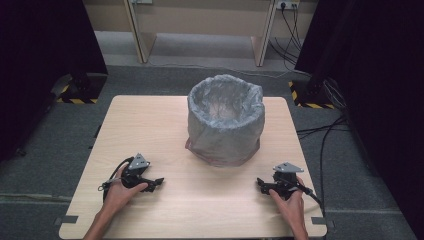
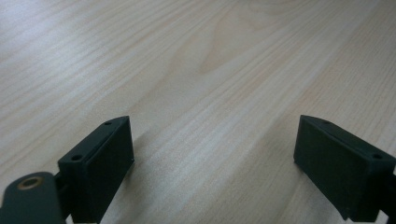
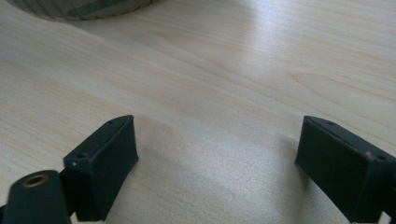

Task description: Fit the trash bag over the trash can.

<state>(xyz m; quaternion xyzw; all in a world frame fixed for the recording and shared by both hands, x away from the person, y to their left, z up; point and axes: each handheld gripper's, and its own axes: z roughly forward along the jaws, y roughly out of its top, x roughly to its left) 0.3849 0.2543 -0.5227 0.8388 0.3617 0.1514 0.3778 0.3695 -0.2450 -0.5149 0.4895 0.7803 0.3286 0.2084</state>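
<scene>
A round bin lined with a grey plastic bag stands upright at the middle back of the wooden table. My left gripper rests low over the table's front left, held in a hand, its tips aimed right. In the left gripper view its jaws stand wide apart, and my left gripper has bare wood between them. At the front right a hand holds my right gripper, tips aimed left. It stands open over bare wood in the right gripper view, where the bin's base shows at the top left.
Dark curtains flank the table on both sides. Cables run across the grey floor to the right. A wooden bench frame stands beyond the table. The tabletop between the two grippers is bare wood.
</scene>
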